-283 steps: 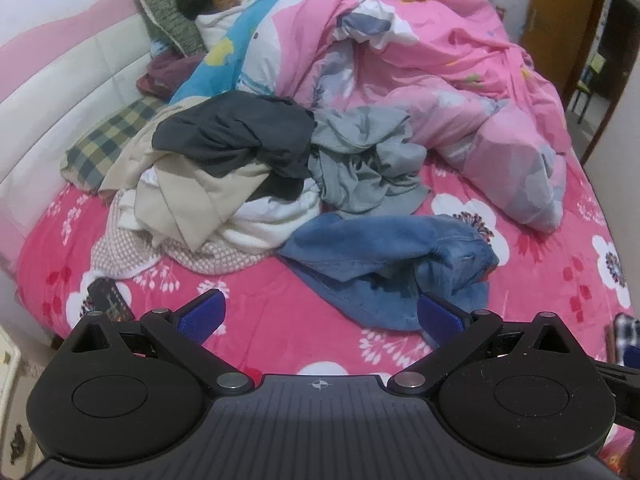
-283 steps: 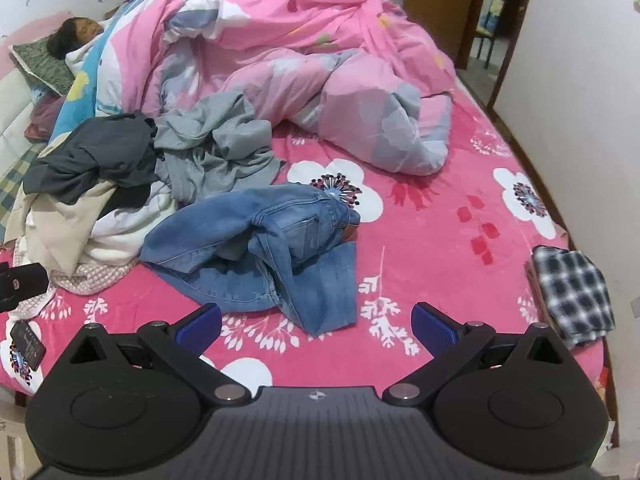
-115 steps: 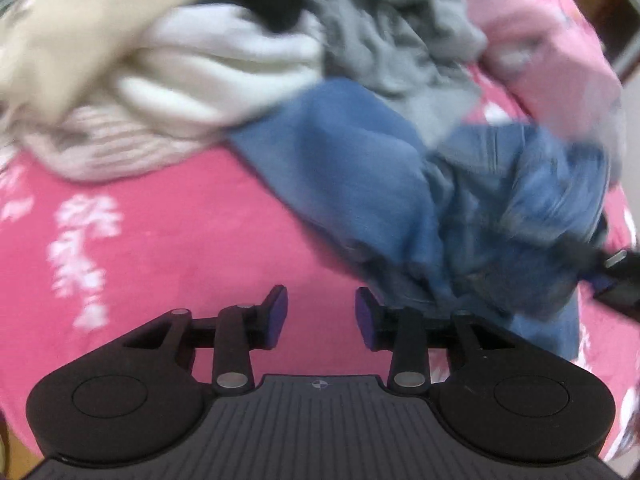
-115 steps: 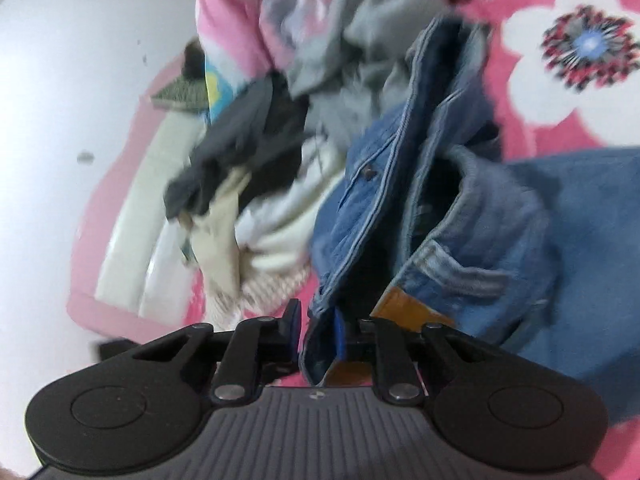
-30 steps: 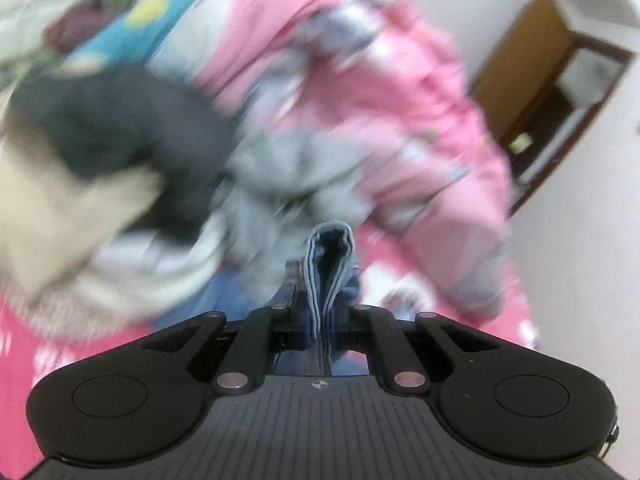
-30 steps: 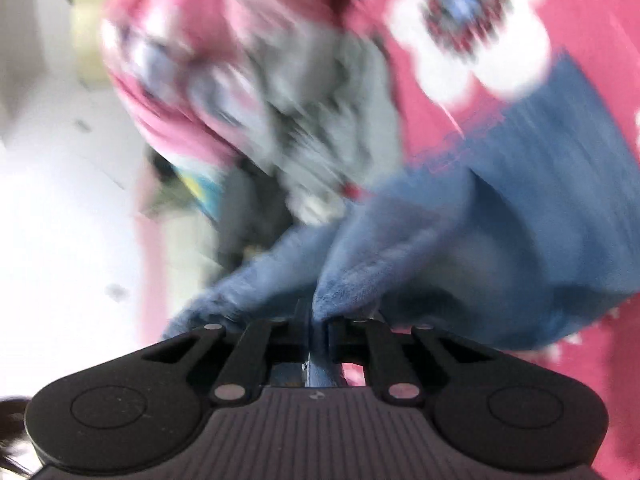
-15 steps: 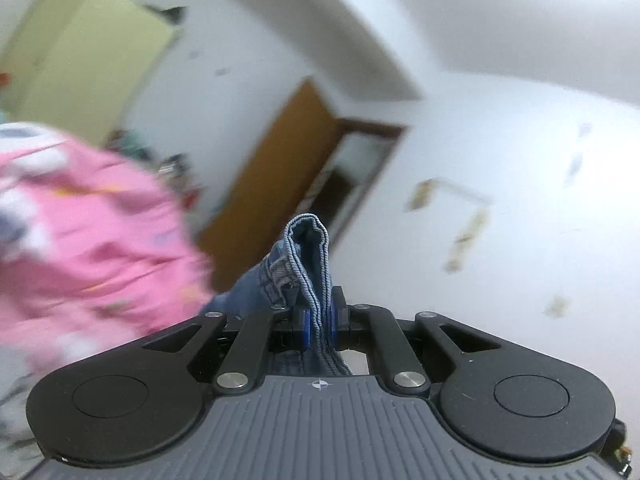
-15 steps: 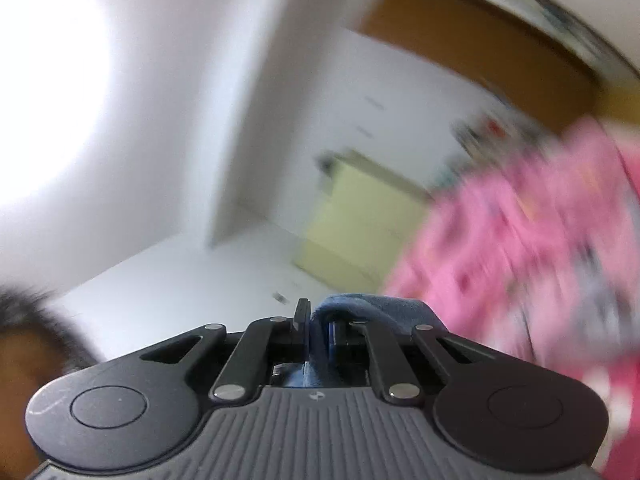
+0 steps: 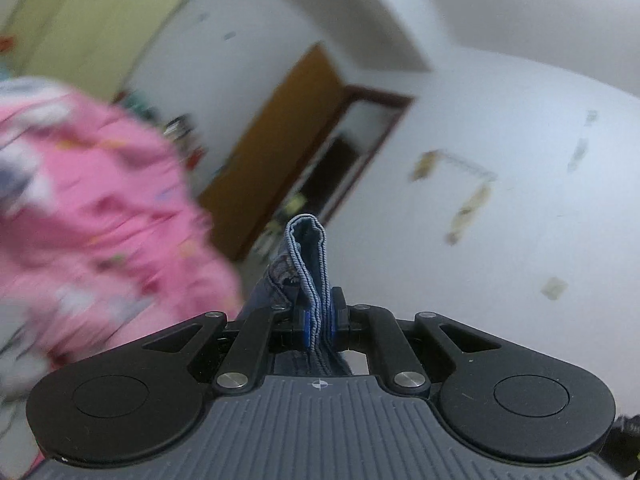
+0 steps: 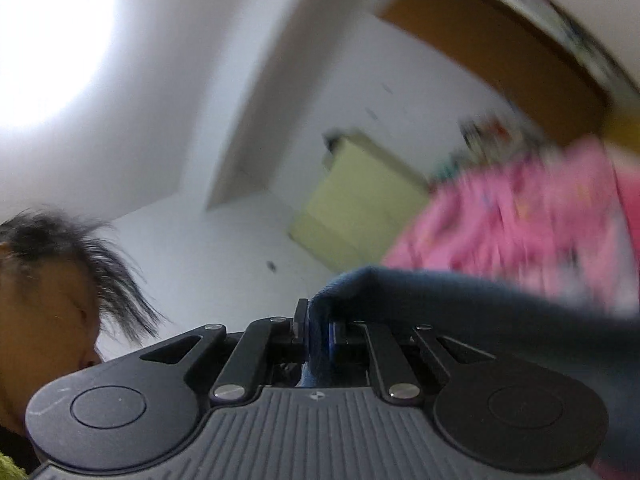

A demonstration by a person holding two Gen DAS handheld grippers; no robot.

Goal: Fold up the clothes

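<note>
White plastered walls [image 9: 500, 128] fill most of both views, marked here and there with small dark specks and, in the left wrist view, a few pale yellowish scraps stuck to the surface [image 9: 468, 204]. An orange-brown wooden door [image 9: 276, 152] stands open beside a dark brown door frame [image 9: 380, 100], with a dim opening behind it. A pale yellow-green cabinet [image 9: 92, 24] stands against the far wall, and blurred small items sit near its foot. A rumpled pink floral quilt [image 9: 92, 216] is heaped at the left, blurred. In the right wrist view a bright round ceiling light [image 10: 44, 40] glares from the white ceiling, beside a projecting white beam [image 10: 256, 120].
</note>
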